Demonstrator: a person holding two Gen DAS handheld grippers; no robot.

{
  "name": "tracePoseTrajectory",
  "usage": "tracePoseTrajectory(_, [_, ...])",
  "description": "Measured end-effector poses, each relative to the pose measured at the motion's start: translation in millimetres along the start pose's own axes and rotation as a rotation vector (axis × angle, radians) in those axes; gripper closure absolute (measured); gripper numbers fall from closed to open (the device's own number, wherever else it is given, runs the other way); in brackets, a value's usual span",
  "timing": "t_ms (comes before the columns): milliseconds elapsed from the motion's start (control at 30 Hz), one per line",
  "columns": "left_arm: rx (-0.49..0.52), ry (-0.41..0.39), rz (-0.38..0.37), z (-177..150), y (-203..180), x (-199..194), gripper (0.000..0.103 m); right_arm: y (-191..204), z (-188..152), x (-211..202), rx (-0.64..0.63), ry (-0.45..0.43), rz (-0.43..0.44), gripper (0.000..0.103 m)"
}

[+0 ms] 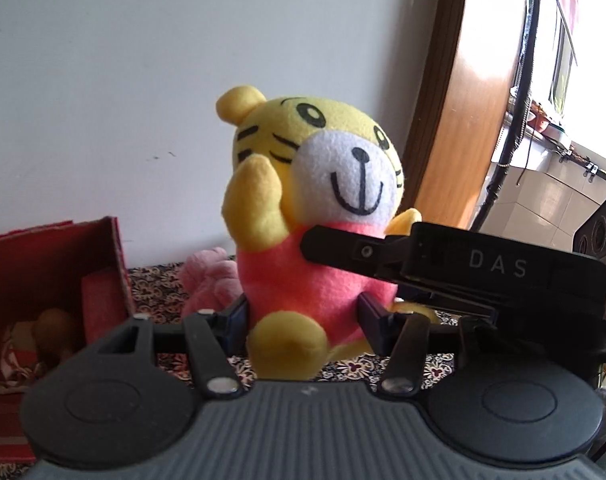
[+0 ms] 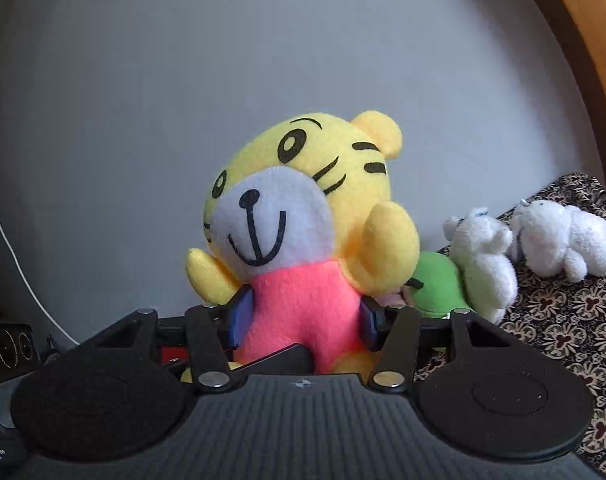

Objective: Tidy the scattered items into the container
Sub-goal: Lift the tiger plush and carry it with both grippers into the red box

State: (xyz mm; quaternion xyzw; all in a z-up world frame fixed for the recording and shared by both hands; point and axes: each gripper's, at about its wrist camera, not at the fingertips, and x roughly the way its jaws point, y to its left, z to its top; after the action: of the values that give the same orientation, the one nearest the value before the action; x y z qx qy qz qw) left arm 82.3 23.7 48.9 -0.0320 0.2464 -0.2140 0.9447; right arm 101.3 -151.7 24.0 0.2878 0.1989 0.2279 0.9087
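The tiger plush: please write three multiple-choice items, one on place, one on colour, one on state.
1. Where is the red box in the left wrist view?
A. left of the tiger plush
B. right of it
C. above it

2. What colour is its torso?
A. blue
B. pink
C. white

3. How is the plush held?
A. lying free
B. by the left gripper only
C. by it and the right gripper

A: the box stands at left.
B: pink torso.
C: both grippers' pads press it.
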Motion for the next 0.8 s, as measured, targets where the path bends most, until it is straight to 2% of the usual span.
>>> tracePoseTrajectory(200, [-0.072, -0.028, 0.127, 8, 59, -34, 0.046, 55, -8, 60, -0.035, 0.096, 0.109, 0.047])
tracePoseTrajectory(367, [-0.090, -0.028, 0.253, 11, 99, -49, 0.046, 89, -19, 111, 0.027, 0.207, 0.183, 0.047])
tracePoseTrajectory(667, [-0.133, 0.060, 0.460, 15, 161, -60, 0.046, 132, -56, 200, 0.188, 0.453, 0.266, 0.047])
tracePoseTrajectory(800, [-0.148, 0.124, 0.524, 9, 195, -71, 0.046, 140, -75, 229, 0.260, 0.557, 0.269, 0.047])
